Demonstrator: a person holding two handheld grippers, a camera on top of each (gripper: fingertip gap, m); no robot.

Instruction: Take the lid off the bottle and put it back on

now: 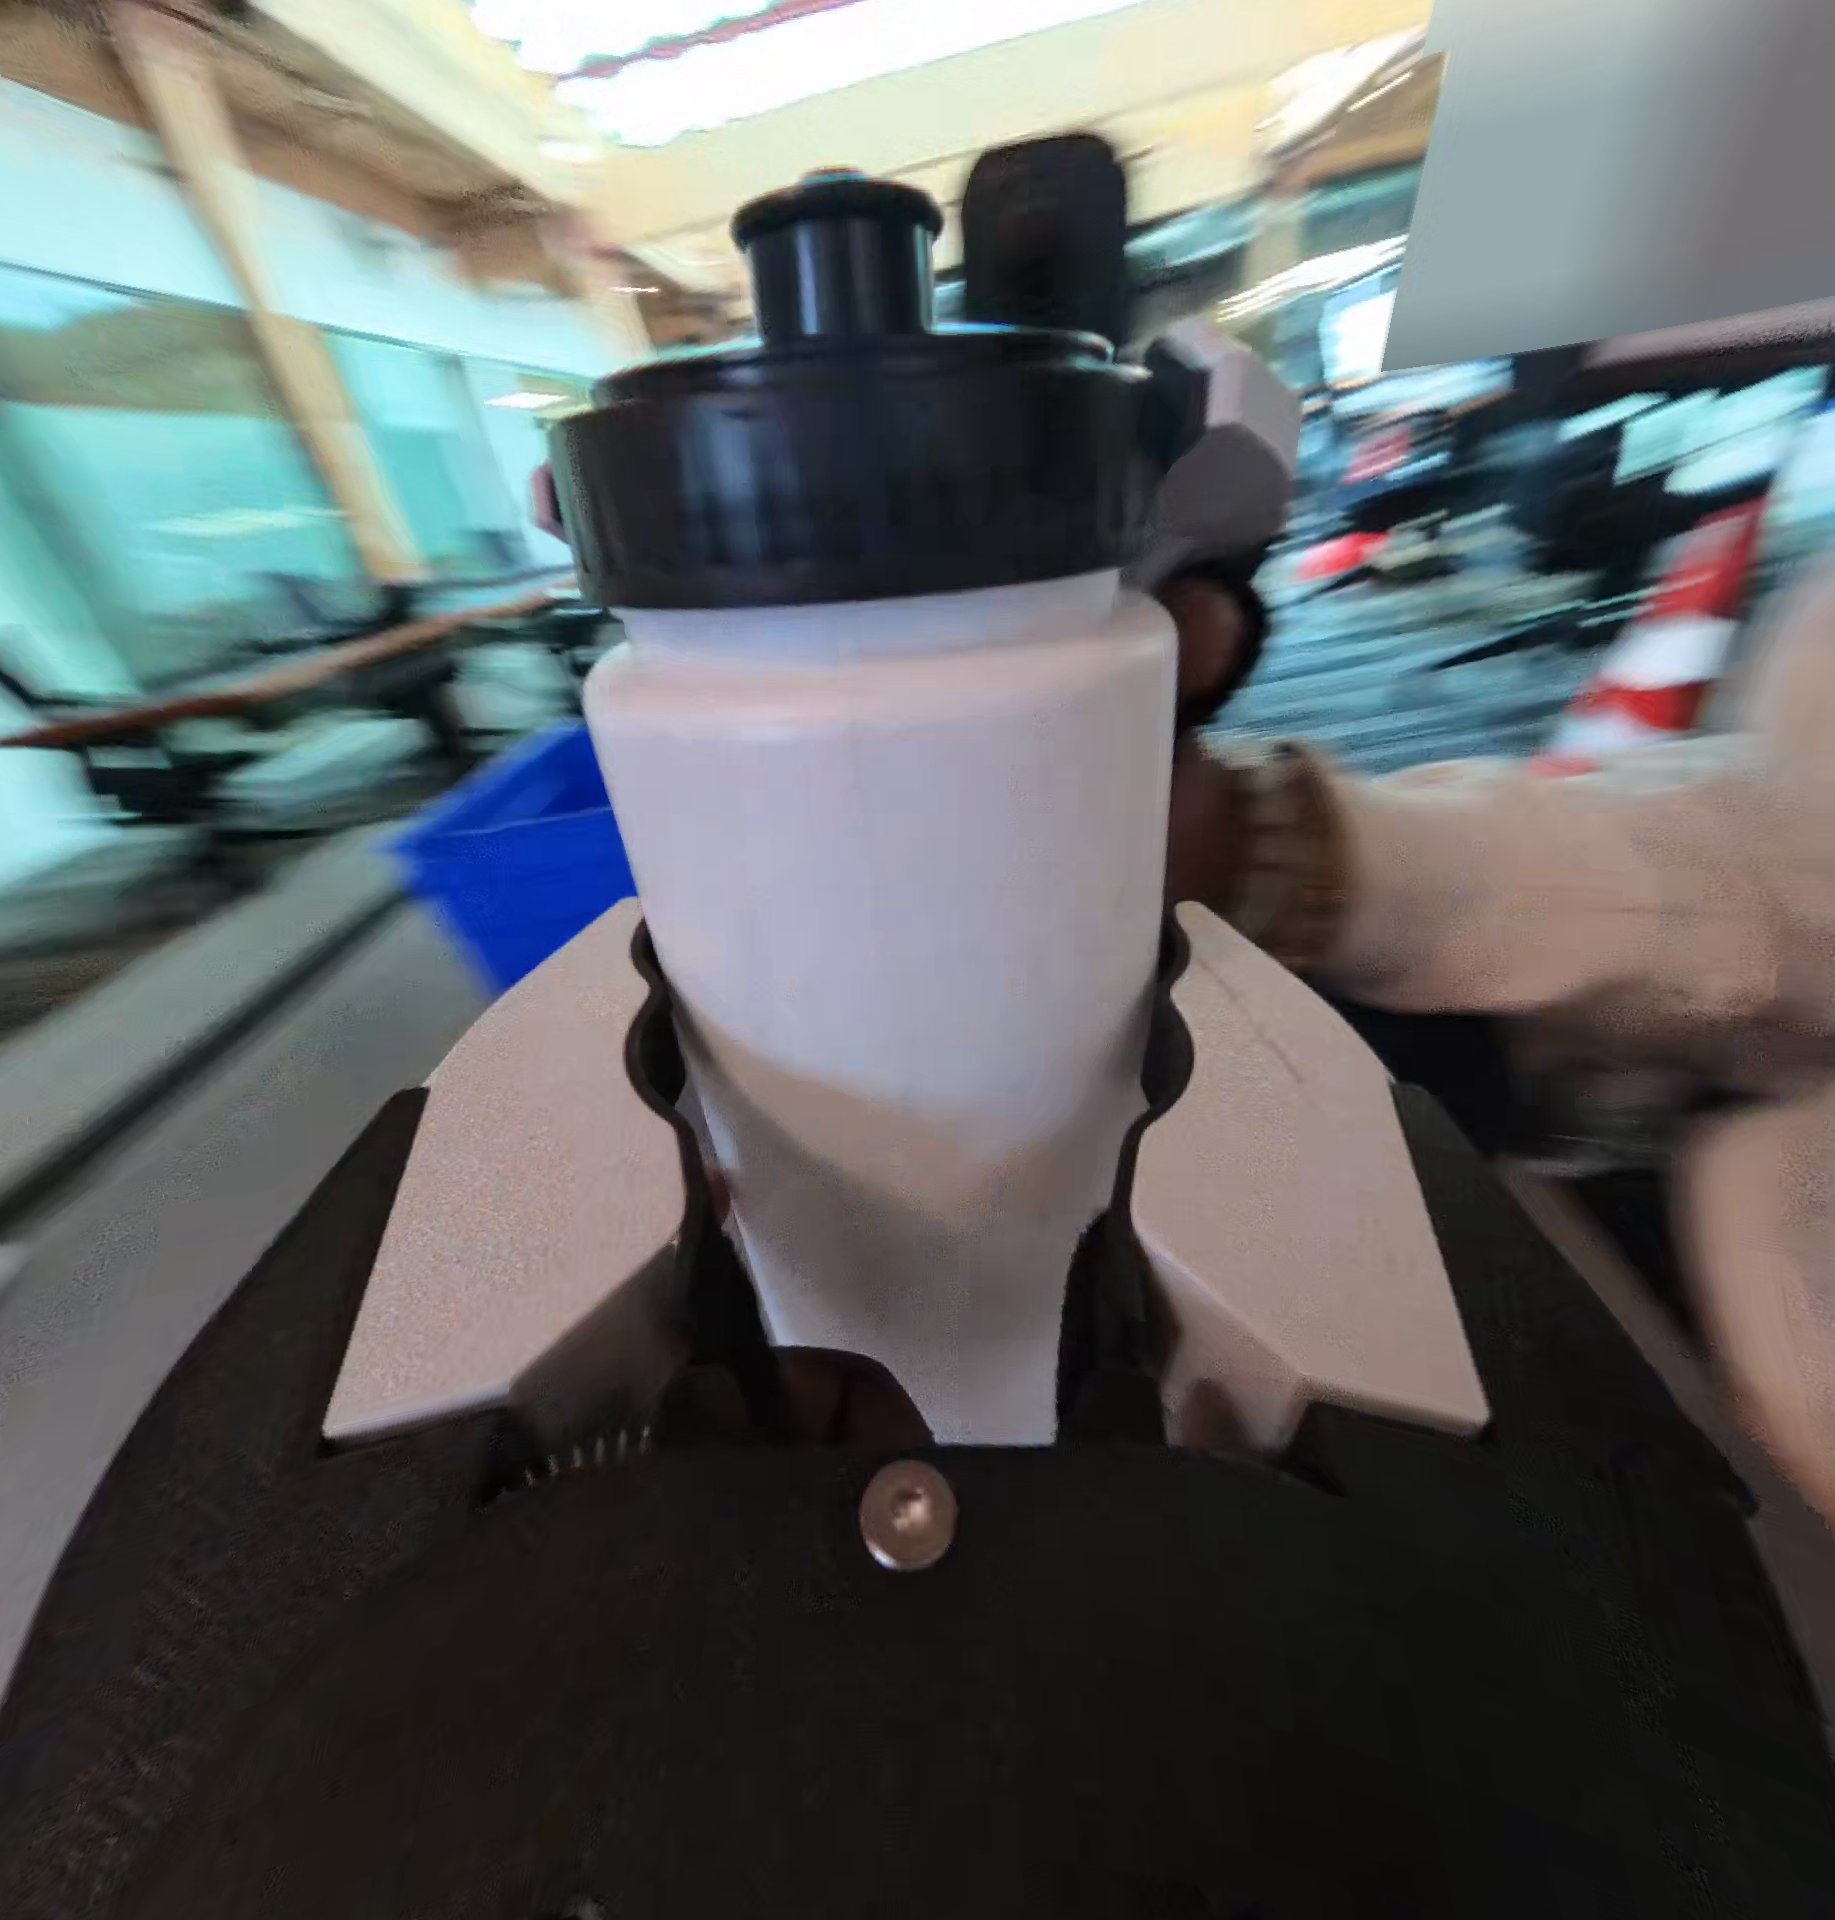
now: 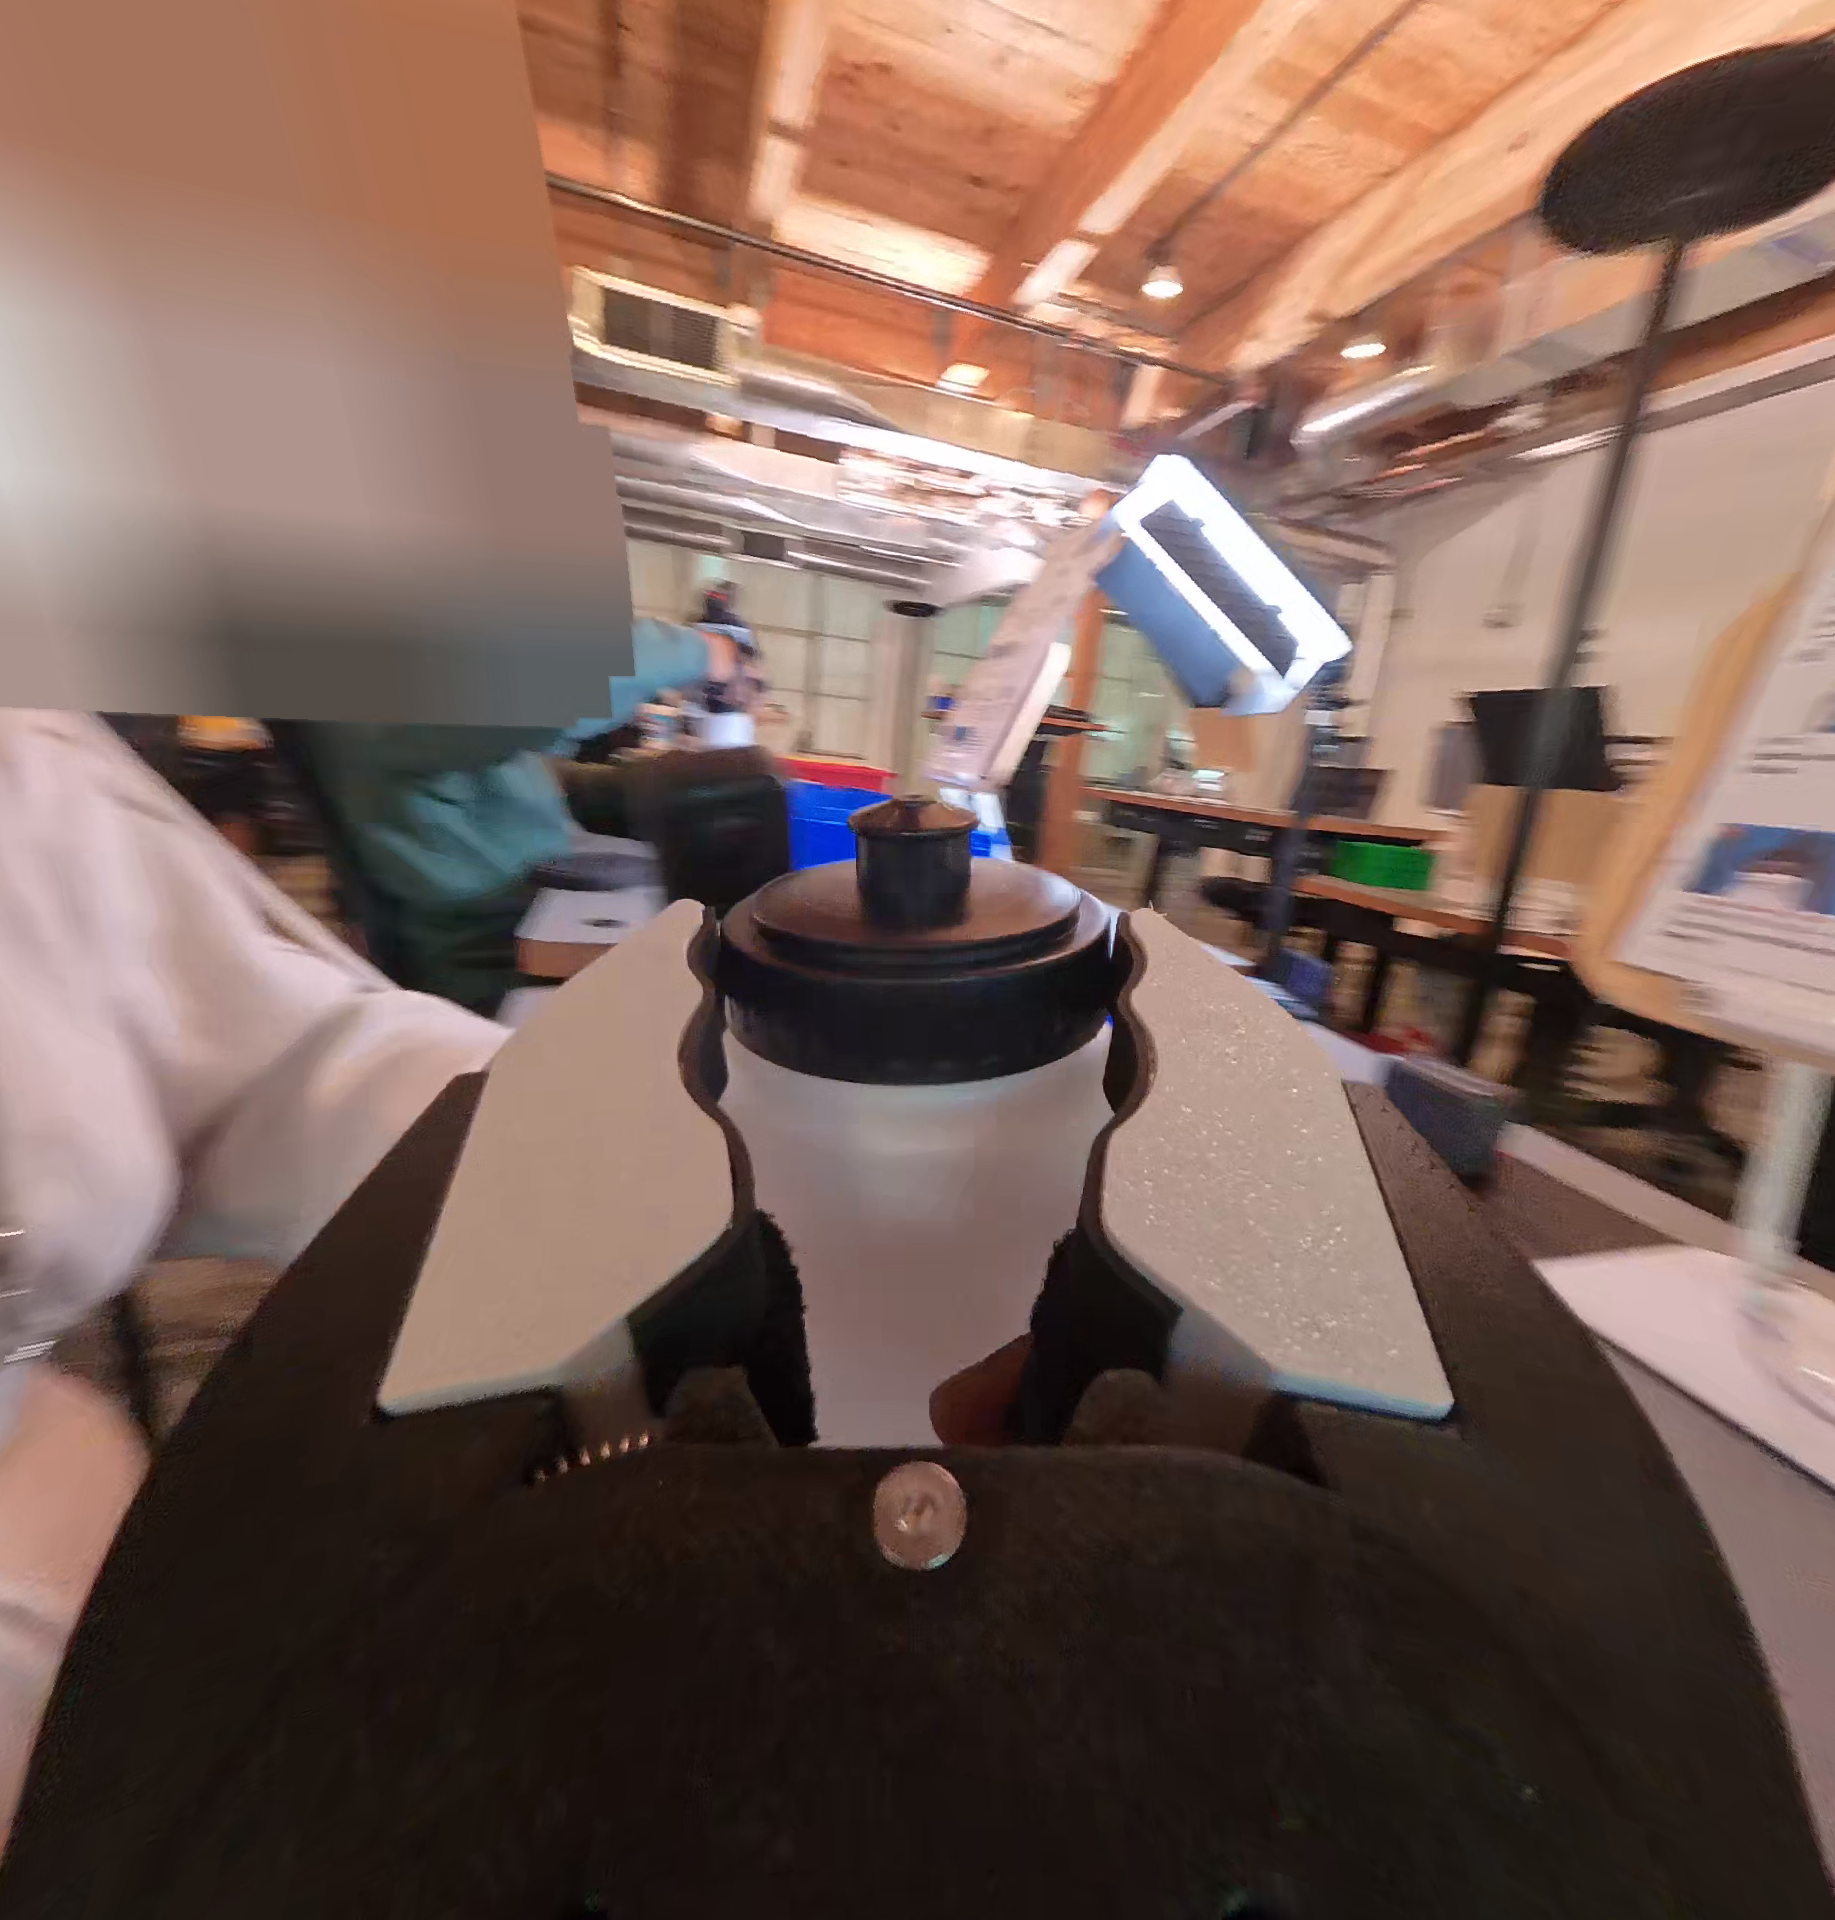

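Observation:
A white bottle (image 1: 892, 831) with a black lid (image 1: 851, 488) and a black spout is held up in the air. My left gripper (image 1: 902, 935) is shut on the bottle's body, low down. In the right wrist view, my right gripper (image 2: 913, 935) is shut on the black lid (image 2: 913, 997), one finger on each side of its rim, with the white bottle (image 2: 913, 1164) below. The lid sits on the bottle's neck. The right gripper's grey fingers (image 1: 1219, 457) show beside the lid in the left wrist view. The left wrist view is motion-blurred.
A person's light sleeve (image 1: 1567, 904) reaches in from the right, and also shows in the right wrist view (image 2: 165, 987). A blue bin (image 1: 518, 842) stands behind the bottle. A sign board on a stand (image 2: 1765, 862) and a table edge (image 2: 1671, 1309) lie to the right.

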